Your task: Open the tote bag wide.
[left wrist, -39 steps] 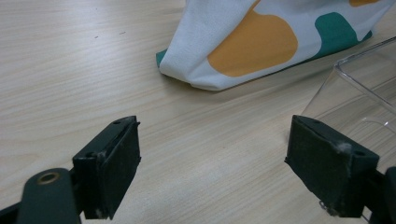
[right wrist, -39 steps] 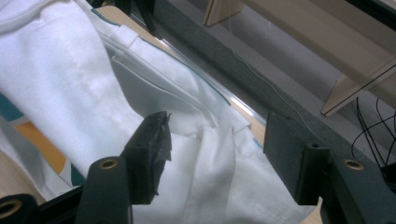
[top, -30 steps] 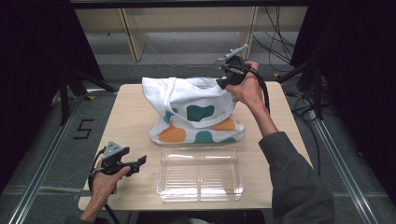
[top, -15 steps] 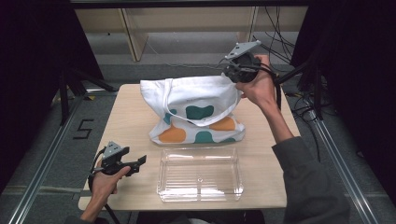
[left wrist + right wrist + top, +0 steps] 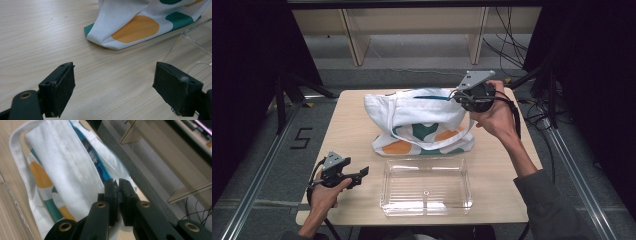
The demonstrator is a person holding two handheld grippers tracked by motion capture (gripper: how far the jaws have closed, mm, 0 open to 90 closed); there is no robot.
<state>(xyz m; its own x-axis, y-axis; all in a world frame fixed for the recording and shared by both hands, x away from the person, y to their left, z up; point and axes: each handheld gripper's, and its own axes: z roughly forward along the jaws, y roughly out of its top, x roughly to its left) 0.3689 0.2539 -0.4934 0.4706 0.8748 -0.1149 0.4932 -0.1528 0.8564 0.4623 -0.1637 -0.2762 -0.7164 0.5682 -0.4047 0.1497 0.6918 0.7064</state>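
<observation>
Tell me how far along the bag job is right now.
Early. Done: the right gripper has its jaws shut on the tote bag rim, lifting it open. In hand: holding that edge. Left: the left gripper waits open beside the clear tray.

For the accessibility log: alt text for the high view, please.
The right gripper, shut on the bag rim, lifts it at the table's far side. The left gripper rests open near a clear tray.
</observation>
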